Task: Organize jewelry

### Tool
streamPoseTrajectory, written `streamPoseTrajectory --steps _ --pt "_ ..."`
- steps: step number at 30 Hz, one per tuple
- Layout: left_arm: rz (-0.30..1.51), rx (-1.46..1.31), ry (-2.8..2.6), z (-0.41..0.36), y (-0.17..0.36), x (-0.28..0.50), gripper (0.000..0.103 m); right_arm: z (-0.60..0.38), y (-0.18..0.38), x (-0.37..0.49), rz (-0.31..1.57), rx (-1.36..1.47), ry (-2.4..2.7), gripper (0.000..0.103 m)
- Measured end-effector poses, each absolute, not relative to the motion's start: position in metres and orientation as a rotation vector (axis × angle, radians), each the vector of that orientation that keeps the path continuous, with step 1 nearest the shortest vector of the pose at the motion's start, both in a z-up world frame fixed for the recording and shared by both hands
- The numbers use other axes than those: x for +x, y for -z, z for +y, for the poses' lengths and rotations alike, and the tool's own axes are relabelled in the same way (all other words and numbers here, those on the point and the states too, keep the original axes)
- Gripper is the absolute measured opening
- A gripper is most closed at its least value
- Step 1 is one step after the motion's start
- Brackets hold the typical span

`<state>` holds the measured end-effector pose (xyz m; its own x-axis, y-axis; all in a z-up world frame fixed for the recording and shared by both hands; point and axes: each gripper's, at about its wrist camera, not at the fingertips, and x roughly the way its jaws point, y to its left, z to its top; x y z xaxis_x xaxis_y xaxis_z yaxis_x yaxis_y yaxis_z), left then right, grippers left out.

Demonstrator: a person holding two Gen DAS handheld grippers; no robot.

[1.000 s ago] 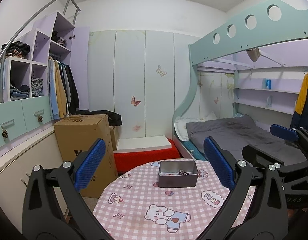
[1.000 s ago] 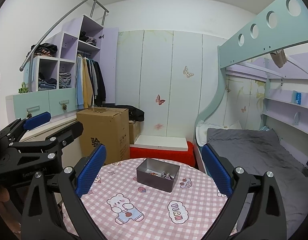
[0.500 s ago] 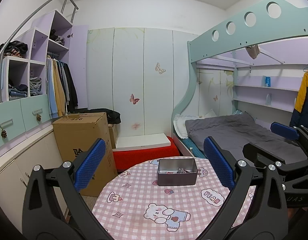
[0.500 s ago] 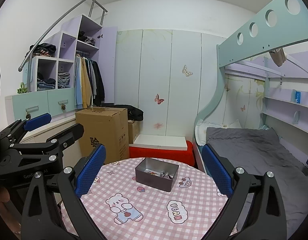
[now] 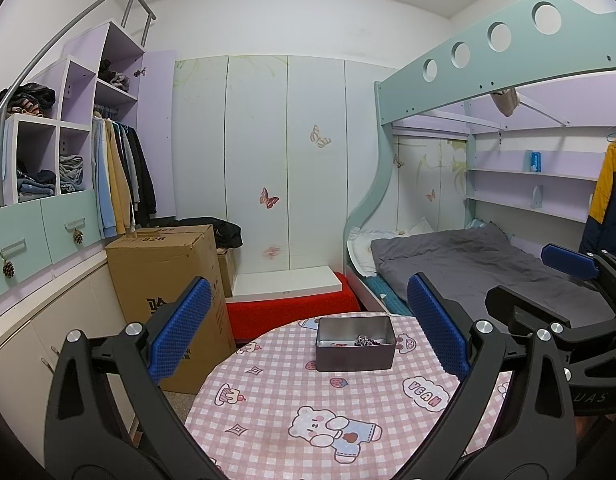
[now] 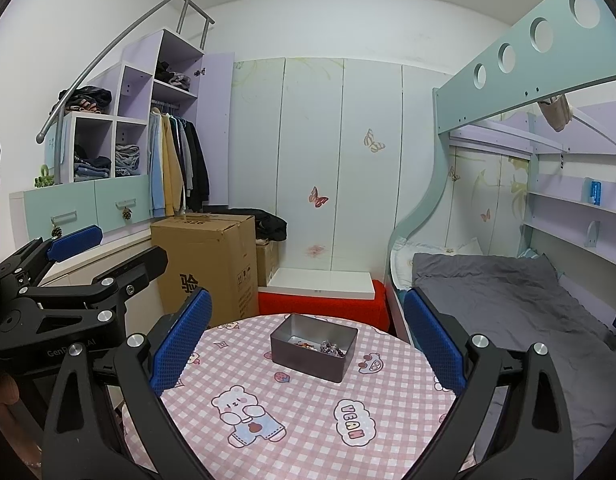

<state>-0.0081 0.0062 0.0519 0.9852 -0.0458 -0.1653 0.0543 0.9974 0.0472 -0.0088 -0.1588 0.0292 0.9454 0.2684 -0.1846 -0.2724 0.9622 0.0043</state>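
A grey metal tin (image 5: 355, 343) stands near the far edge of a round table with a pink checked cloth (image 5: 300, 396). Small jewelry pieces (image 5: 363, 341) lie inside it. In the right wrist view the tin (image 6: 312, 347) shows its jewelry (image 6: 331, 347) at the right end. My left gripper (image 5: 308, 332) is open and empty, held above the table short of the tin. My right gripper (image 6: 308, 336) is open and empty, also above the table. Each gripper shows at the edge of the other's view.
A tall cardboard box (image 5: 170, 280) stands left of the table. A red bench with a white top (image 5: 288, 300) is behind it. A bunk bed with grey bedding (image 5: 467, 264) is to the right. Cabinets and hanging clothes (image 5: 120, 176) line the left wall.
Both views have shifted slightly; the tin sits a little lower and nearer in frame. Both grippers stay open and empty.
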Motion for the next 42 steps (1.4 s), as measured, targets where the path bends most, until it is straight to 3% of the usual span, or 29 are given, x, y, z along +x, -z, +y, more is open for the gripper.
streamPoseTrajectory --steps 42 --pt "0.166 0.059 0.045 0.0073 -0.0477 -0.0068 0.096 -0.1597 -0.028 -0.0086 0.19 -0.02 -0.275 0.093"
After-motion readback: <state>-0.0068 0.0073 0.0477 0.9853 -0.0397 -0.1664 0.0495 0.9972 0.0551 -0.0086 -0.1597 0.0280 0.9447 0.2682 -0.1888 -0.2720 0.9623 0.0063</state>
